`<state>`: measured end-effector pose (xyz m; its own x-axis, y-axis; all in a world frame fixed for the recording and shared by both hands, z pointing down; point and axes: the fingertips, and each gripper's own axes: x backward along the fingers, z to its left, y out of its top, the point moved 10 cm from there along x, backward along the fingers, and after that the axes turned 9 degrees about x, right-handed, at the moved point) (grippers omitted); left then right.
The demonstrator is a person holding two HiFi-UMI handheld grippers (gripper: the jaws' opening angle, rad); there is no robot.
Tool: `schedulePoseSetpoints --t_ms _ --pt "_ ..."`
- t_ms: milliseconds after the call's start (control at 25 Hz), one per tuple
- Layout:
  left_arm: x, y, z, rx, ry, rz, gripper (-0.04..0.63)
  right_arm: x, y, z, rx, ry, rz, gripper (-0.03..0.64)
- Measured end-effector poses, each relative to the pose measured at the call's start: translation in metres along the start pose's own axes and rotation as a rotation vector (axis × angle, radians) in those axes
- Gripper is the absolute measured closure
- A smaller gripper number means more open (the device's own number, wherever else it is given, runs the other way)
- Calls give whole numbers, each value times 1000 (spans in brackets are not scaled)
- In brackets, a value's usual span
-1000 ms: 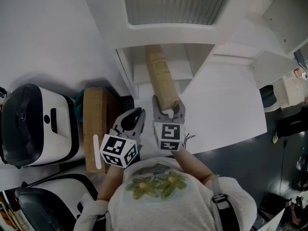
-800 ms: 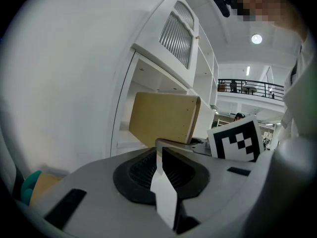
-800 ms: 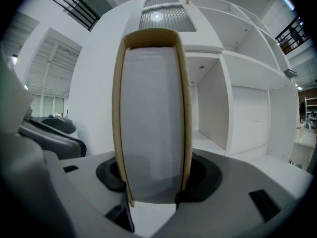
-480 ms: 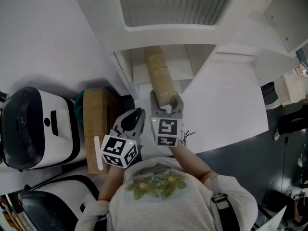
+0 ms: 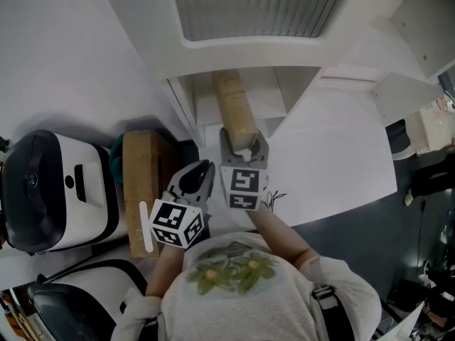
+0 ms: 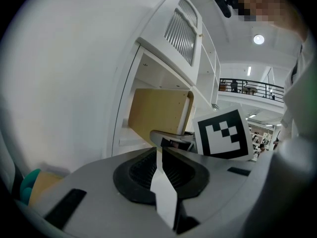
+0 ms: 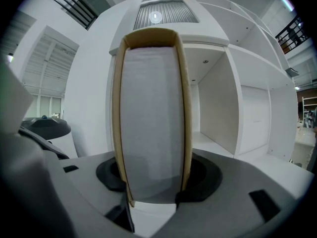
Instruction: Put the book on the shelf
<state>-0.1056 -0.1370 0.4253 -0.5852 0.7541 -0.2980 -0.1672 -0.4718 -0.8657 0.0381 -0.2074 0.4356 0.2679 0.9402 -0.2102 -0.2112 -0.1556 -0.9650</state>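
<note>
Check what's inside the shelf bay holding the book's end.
Only the book's far end, clamped in the right tongs; white walls show beside it. The book hides what's behind it.

A white-and-black machine (image 5: pixel 53 187) with a rounded dark top sits at the left, and a second one (image 5: pixel 78 297) lies just below it. Between the first and the white cabinet stands a tan box (image 5: pixel 141 183), with a teal object (image 5: pixel 116 150) touching its far corner. Dark floor (image 5: pixel 370 219) shows at the right.
</note>
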Motion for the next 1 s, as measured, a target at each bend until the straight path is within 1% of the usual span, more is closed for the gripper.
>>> schedulePoseSetpoints --t_ms 360,520,680,1000 --pt "-1 0 1 6 3 4 538 -12 3 -1 -6 3 3 379" --pt "0 -1 0 5 6 4 538 -12 1 -3 -24 37 26 370" --pt "1 -1 -1 3 10 -1 538 -3 0 -5 -37 73 28 359" --pt "4 -3 -5 9 6 -8 538 21 -9 -8 -5 126 31 359"
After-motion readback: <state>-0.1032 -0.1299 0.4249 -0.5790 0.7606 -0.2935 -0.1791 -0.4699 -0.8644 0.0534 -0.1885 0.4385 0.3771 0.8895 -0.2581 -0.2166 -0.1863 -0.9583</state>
